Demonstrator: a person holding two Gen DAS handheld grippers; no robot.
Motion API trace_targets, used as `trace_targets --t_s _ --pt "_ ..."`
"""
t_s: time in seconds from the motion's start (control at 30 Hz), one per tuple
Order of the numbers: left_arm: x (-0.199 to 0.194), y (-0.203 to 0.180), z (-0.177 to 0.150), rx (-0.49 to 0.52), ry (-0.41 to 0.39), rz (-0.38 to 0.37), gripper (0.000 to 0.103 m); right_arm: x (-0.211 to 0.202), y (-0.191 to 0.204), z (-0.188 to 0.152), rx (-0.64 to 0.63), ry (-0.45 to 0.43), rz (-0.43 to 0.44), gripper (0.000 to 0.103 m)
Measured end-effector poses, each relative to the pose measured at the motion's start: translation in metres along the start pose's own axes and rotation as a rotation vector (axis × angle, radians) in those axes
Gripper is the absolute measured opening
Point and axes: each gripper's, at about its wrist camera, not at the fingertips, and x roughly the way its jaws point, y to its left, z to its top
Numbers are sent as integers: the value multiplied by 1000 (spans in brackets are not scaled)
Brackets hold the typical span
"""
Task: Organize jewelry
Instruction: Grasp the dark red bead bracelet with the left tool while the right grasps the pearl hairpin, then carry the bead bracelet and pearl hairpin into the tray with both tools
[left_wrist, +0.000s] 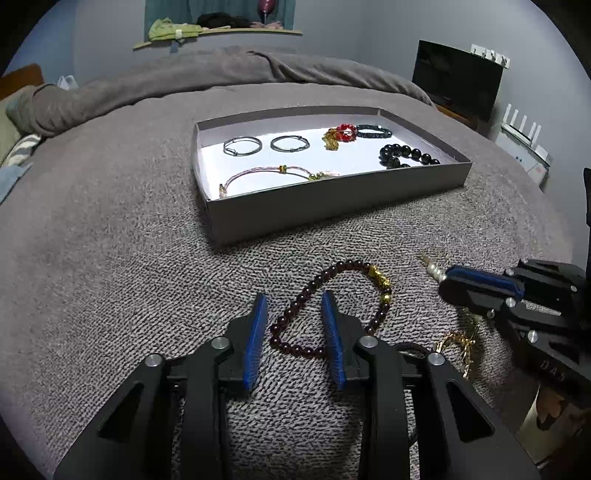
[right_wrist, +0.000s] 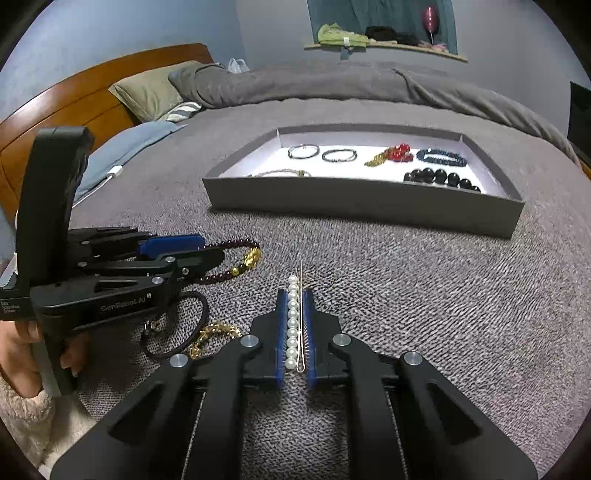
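A grey tray (left_wrist: 332, 201) on the bed holds two metal hoops (left_wrist: 242, 146), a pink cord bracelet (left_wrist: 266, 173), a red bead piece (left_wrist: 345, 133), a dark braided bracelet (left_wrist: 373, 130) and a black bead bracelet (left_wrist: 408, 155). My left gripper (left_wrist: 294, 306) is open, its fingers straddling one side of a dark red bead bracelet (left_wrist: 295, 306) with a gold charm (left_wrist: 380, 278) on the blanket. My right gripper (right_wrist: 295, 295) is shut on a pearl hair clip (right_wrist: 293, 321), low over the blanket; it shows at the right of the left wrist view (left_wrist: 447, 280).
A gold chain (right_wrist: 214, 332) and a black hair tie (right_wrist: 177, 325) lie on the blanket between the grippers. The tray (right_wrist: 362, 206) sits ahead. Pillows (right_wrist: 151, 92) and a wooden headboard (right_wrist: 92, 96) are at the left. A dark screen (left_wrist: 456, 79) stands at the right.
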Motion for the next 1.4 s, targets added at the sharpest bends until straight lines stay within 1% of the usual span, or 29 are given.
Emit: trace_targets --t_s 0.03,0.07,0.1,0.27,0.37,0.47,0.53,0.6,0.73,0.9,1.0,1.07,1.13,1.23,1.33,1.4 --pt "-1 -1 0 5 -2 2 20 -1 -2 1 6 -7 -2 8" --pt "-2 -2 -1 10 -4 6 12 -4 -5 1 13 -18 -8 8" --pt "-3 -3 -1 18 -8 12 7 -5 -8 3 16 -25 -14 8" --pt "-9 -6 0 32 -35 21 6 -12 -22 6 44 -56 -30 8" --pt "-21 -9 2 38 -88 14 6 -19 -26 9 42 -81 -38 8" --pt "-43 -14 7 45 -174 3 6 -26 -27 16 29 -109 -42 8" --pt "-53 -17 13 53 -209 8 6 -31 -28 23 14 -130 -54 8" --pt "-58 -18 23 65 -233 33 6 -33 -32 34 5 -152 -72 8" --pt "-63 -9 44 36 -267 21 6 -33 -42 63 19 -198 -84 8" --pt "-62 1 75 34 -302 41 6 -23 -53 103 40 -255 -90 8" --pt "-54 5 94 23 -311 46 6 -12 -61 119 80 -268 -76 8" --pt "-46 9 101 3 -308 36 6 -4 -66 123 118 -261 -54 8" --pt "-32 13 109 -17 -289 18 6 4 -67 122 121 -238 -32 8" --pt "-9 17 121 -29 -248 0 6 16 -67 115 85 -195 -30 8" --pt "12 21 132 -50 -217 -55 6 32 -69 111 74 -133 3 8" --pt "28 26 137 -71 -183 -67 6 41 -68 111 58 -102 9 8"
